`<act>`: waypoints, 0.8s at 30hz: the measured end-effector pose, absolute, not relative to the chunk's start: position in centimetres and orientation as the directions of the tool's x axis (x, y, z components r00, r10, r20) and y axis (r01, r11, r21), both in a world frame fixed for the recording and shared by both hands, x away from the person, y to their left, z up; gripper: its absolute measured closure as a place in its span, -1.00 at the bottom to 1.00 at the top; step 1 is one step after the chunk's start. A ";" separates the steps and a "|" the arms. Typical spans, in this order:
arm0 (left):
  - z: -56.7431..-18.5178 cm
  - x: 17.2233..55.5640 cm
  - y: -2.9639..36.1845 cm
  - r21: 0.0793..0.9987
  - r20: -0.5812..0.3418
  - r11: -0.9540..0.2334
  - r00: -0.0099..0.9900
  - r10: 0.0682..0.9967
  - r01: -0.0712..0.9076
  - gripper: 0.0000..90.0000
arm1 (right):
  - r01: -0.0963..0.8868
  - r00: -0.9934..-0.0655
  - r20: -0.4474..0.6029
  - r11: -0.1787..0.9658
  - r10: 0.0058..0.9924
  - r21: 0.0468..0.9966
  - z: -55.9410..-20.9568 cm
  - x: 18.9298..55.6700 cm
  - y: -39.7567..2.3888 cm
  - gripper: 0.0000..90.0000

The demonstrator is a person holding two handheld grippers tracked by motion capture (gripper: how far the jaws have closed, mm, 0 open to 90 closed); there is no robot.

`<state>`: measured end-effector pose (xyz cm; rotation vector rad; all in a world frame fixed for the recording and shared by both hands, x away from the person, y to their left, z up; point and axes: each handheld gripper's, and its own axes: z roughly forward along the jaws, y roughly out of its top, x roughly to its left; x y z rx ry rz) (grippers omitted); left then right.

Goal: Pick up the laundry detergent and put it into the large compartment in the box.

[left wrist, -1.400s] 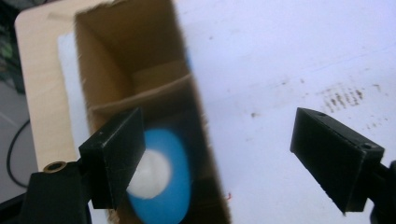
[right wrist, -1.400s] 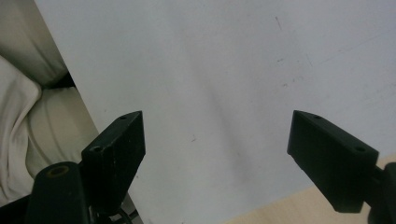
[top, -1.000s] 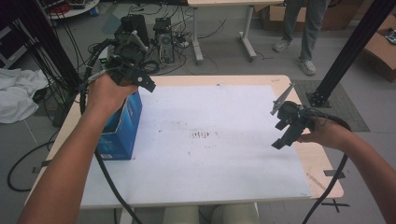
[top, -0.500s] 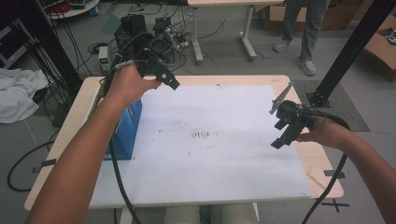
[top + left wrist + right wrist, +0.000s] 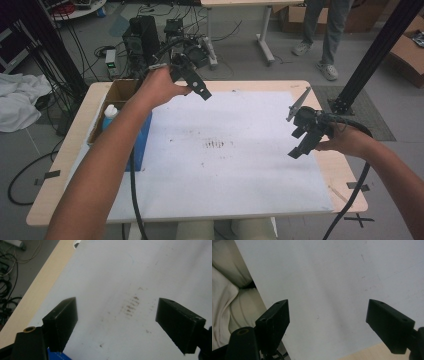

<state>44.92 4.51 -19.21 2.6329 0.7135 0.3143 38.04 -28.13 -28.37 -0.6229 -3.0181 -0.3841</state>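
My left gripper (image 5: pixel 197 85) is held high over the table's far left part, above the white mat (image 5: pixel 225 165). Its jaws stand wide apart with nothing between them, and in the left gripper view (image 5: pixel 117 325) they frame a brown stain (image 5: pixel 131 305) on the mat. My right gripper (image 5: pixel 302 142) hovers over the mat's right edge, open and empty; in the right gripper view (image 5: pixel 327 325) the mat's near edge and the person's light trousers (image 5: pixel 227 305) lie below it.
An open blue cardboard box (image 5: pixel 140 142) stands at the table's left edge with a white bottle (image 5: pixel 110 114) in it. Cables and black equipment (image 5: pixel 142 32) crowd the floor behind the table. A person (image 5: pixel 322 35) stands at the back right beside a black post (image 5: pixel 372 55).
My left gripper has risen from above the blue box and swung right, over the mat's far left part. The right gripper has barely moved.
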 end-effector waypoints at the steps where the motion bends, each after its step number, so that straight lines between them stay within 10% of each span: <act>1: -19.4 45.0 4.3 0.424 0.112 -0.798 0.849 0.516 0.429 -0.58 | 0.393 -0.920 0.084 0.890 0.384 0.233 -28.4 38.1 -28.2 -0.58; 24: -21.3 45.7 1.9 0.381 0.098 -0.853 0.902 0.421 0.357 -0.57 | 0.400 -0.917 0.093 0.887 0.389 0.230 -28.6 38.3 -28.3 -0.58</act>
